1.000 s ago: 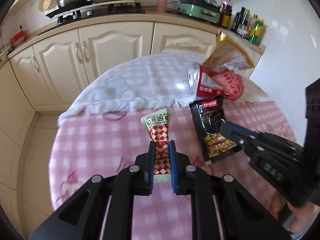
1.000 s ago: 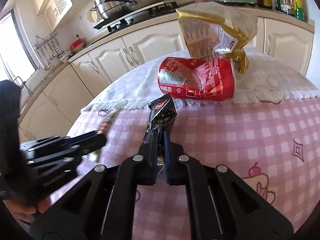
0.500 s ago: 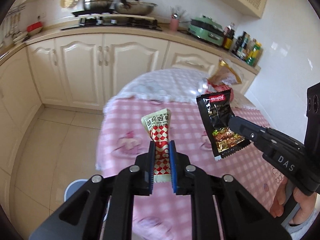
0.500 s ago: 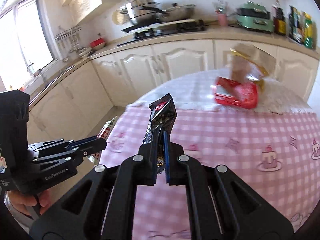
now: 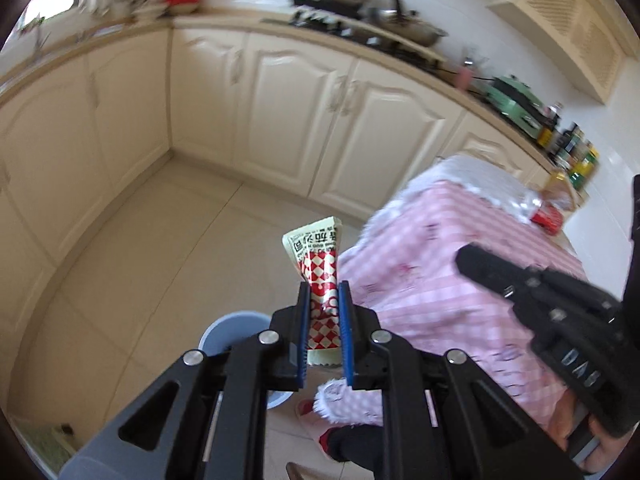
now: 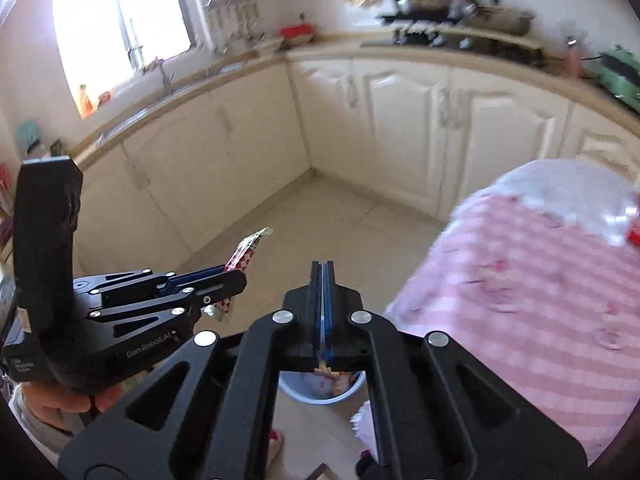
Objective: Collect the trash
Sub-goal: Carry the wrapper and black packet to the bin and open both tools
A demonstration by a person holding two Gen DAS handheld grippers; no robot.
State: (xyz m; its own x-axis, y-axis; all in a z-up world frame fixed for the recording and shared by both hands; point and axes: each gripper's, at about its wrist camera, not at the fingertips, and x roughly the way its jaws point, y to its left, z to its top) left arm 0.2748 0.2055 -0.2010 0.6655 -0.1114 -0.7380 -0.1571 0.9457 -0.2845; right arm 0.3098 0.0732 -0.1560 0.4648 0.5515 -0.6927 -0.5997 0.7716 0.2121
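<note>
My left gripper [image 5: 323, 292] is shut on a red-and-white checked sachet [image 5: 318, 256], which sticks up from between its blue pads. It hangs over the floor, just above a blue bin [image 5: 228, 324]. In the right wrist view the left gripper [image 6: 236, 276] shows at the left with the sachet [image 6: 248, 250] in it. My right gripper [image 6: 322, 268] is shut, pads together with nothing between them, right above the bin [image 6: 320, 396], which holds some trash. The right gripper [image 5: 464, 254] also shows at the right of the left wrist view.
The table with a pink checked cloth [image 5: 460, 240] stands to the right, with a red can [image 5: 548, 216] at its far end. Cream cabinets [image 5: 280, 120] line the back and left. A person's slippered foot [image 5: 308, 412] is beside the bin. Tiled floor [image 5: 140, 240] stretches left.
Both grippers swung left off the table to above the floor and the blue bin. The black wrapper is gone from the right gripper's jaws, which are now fully together. The left still holds the sachet.
</note>
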